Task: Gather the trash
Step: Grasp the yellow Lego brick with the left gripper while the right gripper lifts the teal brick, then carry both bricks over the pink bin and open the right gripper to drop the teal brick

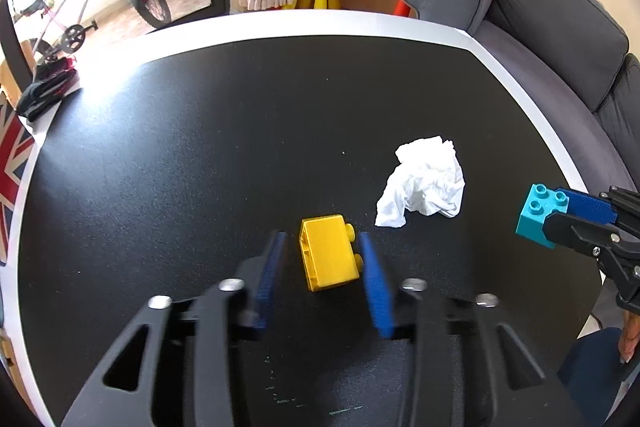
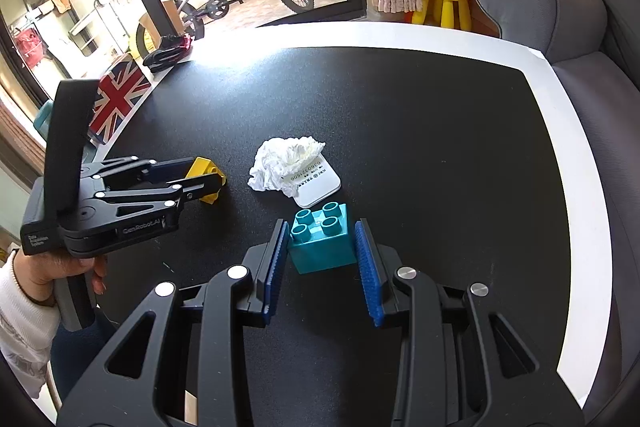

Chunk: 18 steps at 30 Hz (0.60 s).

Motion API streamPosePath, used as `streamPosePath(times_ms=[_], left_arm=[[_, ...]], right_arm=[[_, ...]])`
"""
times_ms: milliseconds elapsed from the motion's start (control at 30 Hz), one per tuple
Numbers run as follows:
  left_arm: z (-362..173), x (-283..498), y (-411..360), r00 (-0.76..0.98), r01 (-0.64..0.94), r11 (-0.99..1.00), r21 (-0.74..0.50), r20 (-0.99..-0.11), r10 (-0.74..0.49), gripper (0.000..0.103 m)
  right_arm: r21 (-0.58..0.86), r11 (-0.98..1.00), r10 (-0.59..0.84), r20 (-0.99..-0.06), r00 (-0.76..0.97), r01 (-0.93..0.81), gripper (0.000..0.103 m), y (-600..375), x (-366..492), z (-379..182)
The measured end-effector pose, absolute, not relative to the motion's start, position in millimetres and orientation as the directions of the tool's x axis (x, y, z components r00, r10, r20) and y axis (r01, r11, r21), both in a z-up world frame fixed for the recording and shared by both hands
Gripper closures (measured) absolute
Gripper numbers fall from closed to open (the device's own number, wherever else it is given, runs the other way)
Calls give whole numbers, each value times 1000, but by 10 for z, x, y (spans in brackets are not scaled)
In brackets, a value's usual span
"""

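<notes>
Two grippers are busy: left gripper (image 1: 322, 239) is straddling the yellow brick (image 1: 328, 255) narrowly, one pad not pressing; right gripper (image 2: 321, 231) is gripping the teal brick (image 2: 322, 251); crumpled tissue (image 1: 424, 183) is lying ahead-right of left jaws.

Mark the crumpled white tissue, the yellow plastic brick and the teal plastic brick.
crumpled white tissue (image 1: 424, 185), left wrist view, middle of the wad
yellow plastic brick (image 1: 328, 253), left wrist view, broad upper face
teal plastic brick (image 2: 322, 241), right wrist view, front face
</notes>
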<state>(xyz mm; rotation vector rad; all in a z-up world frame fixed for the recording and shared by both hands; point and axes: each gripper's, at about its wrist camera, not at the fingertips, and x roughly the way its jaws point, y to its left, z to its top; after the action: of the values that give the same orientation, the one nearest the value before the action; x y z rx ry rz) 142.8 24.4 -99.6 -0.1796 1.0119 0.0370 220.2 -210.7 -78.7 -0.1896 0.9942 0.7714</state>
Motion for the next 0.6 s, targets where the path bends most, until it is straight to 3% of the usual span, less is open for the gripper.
streamPosePath(times_ms=[33, 600], left_arm=[[-998, 1425, 238, 531, -115, 986, -125, -846, -45, 80], [-688, 1079, 121, 572, -50, 990, -136, -816, -83, 80]], right_arm=[[193, 724, 499, -810, 310, -662, 69, -2112, 2203, -787], [177, 697, 511, -803, 307, -695, 69, -2179, 2009, -675]])
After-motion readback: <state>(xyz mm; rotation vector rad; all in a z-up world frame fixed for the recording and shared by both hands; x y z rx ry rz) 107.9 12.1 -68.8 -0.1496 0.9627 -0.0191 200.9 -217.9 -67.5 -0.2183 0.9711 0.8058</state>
